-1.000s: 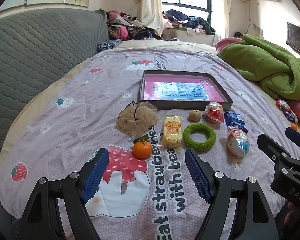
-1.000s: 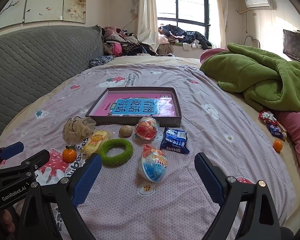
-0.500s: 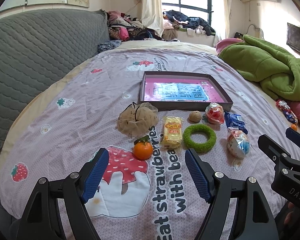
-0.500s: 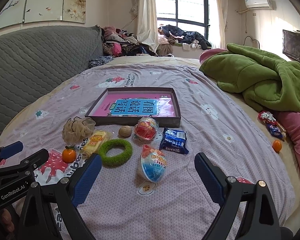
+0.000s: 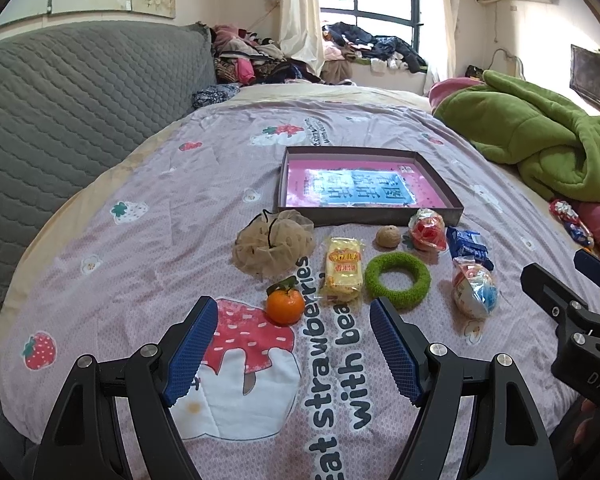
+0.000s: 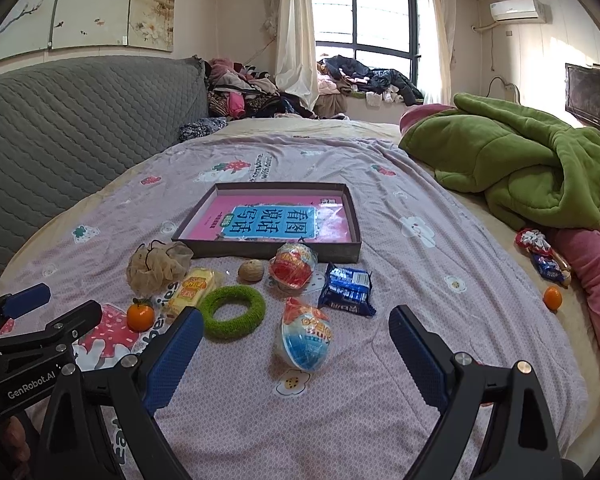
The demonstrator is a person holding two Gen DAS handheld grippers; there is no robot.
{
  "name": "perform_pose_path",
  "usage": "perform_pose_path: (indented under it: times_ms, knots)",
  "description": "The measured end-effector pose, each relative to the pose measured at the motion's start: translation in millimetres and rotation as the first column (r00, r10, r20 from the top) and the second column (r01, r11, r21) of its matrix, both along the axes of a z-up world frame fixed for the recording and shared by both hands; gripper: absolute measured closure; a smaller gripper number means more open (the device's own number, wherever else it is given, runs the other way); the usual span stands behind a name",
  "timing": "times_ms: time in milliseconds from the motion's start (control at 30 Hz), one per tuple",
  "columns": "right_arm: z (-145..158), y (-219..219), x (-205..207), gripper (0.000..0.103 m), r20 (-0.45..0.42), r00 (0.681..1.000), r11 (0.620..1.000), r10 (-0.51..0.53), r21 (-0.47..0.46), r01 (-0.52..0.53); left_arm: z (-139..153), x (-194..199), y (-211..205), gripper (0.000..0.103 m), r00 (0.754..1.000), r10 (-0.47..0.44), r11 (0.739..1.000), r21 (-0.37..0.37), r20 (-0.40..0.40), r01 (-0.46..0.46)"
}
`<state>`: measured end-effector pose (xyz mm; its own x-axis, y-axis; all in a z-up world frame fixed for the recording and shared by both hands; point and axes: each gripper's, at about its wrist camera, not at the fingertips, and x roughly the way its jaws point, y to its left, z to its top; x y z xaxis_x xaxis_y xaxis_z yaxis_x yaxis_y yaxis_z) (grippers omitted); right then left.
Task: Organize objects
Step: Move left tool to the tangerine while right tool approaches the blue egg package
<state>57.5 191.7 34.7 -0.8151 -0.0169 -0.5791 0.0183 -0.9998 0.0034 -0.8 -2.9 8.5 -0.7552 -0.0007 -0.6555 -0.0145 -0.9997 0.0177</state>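
Left gripper (image 5: pixel 292 322): fingers spread wide, holding nothing, hovering low over the bed.
Right gripper (image 6: pixel 296 334): fingers spread wide, empty, level beside the left one.

Bare bedspread (image 6: pixel 412 280) lies open from the right gripper (image 6: pixel 296 344) toward 1 o'clock, up to the tray (image 6: pixel 354 216). At 12 o'clock the egg toy (image 6: pixel 306 340) blocks the straight path, with the blue packet (image 6: pixel 346 290) just beyond. At 11 o'clock: ring (image 6: pixel 232 312), yellow pack (image 6: pixel 190 286), orange (image 6: pixel 140 317). The left gripper (image 5: pixel 292 340) has the orange (image 5: pixel 285 306) at 12 o'clock; open cloth lies at 10 o'clock.
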Motion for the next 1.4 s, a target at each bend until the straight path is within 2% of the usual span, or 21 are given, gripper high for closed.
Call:
perform_pose_path:
  times_ms: [433, 800, 933, 1067, 1267, 1400]
  knots:
    - [18, 14, -17, 0.009, -0.026, 1.0, 1.0, 0.003, -0.011, -0.004, 14, -29, -13, 0.024, 1.0, -0.016, 0.999, 0.039, -0.007, 0.016]
    - [37, 8, -46, 0.009, -0.029, 0.998, 0.998, 0.048, -0.042, -0.049, 18, -79, -28, 0.024, 0.998, -0.019, 0.999, 0.035, 0.061, 0.017]
    - [34, 5, -55, 0.009, -0.01, 0.999, 0.998, 0.05, -0.039, -0.05, 11, -87, -30, 0.024, 0.996, -0.024, 0.999, 0.045, 0.08, 0.021]
    - [20, 4, -63, 0.009, 0.03, 0.998, 0.998, 0.054, -0.042, -0.053, -3, -90, -27, 0.024, 0.994, -0.031, 0.999, 0.025, 0.101, 0.028]
    - [-5, 6, -66, 0.009, 0.093, 0.993, 0.997, 0.066, -0.057, -0.06, -31, -84, -20, 0.024, 0.986, -0.108, 0.994, 0.028, 0.125, 0.106]
    - [-19, 12, -66, 0.009, 0.125, 0.991, 0.997, 0.046, -0.074, -0.037, -48, -78, -17, 0.024, 0.979, -0.152, 0.988, 0.056, 0.133, 0.146]
